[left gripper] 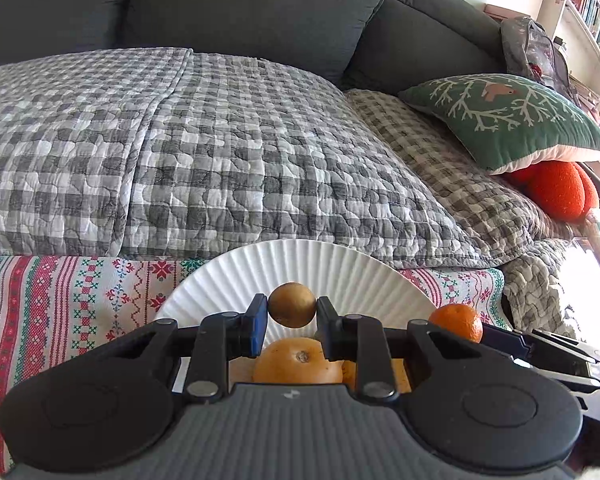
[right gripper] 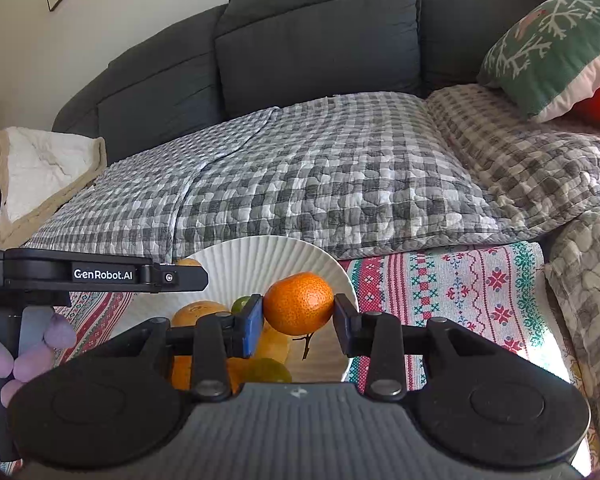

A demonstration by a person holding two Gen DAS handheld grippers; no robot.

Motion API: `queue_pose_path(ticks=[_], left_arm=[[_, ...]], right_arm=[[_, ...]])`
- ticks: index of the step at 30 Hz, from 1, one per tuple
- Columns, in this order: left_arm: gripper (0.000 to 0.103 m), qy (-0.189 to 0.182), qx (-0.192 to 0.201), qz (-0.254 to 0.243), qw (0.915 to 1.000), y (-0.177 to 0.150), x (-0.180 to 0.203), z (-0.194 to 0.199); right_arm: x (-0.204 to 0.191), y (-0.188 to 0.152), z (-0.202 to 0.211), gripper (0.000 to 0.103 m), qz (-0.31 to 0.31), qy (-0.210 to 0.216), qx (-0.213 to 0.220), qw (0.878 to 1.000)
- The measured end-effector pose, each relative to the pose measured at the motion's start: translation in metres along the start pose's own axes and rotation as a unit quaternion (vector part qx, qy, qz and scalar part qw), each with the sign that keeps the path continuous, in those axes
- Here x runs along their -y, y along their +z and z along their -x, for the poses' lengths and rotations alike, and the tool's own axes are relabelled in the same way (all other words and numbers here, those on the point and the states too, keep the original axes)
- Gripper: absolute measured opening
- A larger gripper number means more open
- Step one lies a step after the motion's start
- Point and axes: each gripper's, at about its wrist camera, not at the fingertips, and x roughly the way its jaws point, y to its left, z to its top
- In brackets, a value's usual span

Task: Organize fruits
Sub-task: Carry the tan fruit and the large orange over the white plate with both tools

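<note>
My left gripper [left gripper: 292, 306] is shut on a small round brown fruit [left gripper: 292, 305], held above a white ribbed plate [left gripper: 300, 264]. On the plate below lies a large orange [left gripper: 298, 362]. My right gripper [right gripper: 298, 310] is shut on a mandarin [right gripper: 299, 303], over the same white plate [right gripper: 252, 256], which holds several oranges [right gripper: 194, 312] and green limes [right gripper: 270, 370]. In the left wrist view that mandarin [left gripper: 456, 322] shows at the right, with the right gripper's black body behind it. The left gripper's arm [right gripper: 100, 274] crosses the left side of the right wrist view.
The plate rests on a red, green and white patterned cloth [left gripper: 80, 300] at the sofa's front edge. Behind it lies a grey checked quilt [left gripper: 220, 152] on a dark grey sofa [left gripper: 252, 12]. A green cushion [left gripper: 508, 120] and an orange plush [left gripper: 556, 192] sit at the right.
</note>
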Motion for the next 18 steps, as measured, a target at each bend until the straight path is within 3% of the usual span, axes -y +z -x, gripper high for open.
queue_pose_path(ticks=[18], left_arm=[[0.022,0.007,-0.011,-0.003,0.9999,-0.005,0.004,-0.026]], right_arm=[[0.002,0.001,-0.019,0.035,0.009,0.013,-0.007,1.000]])
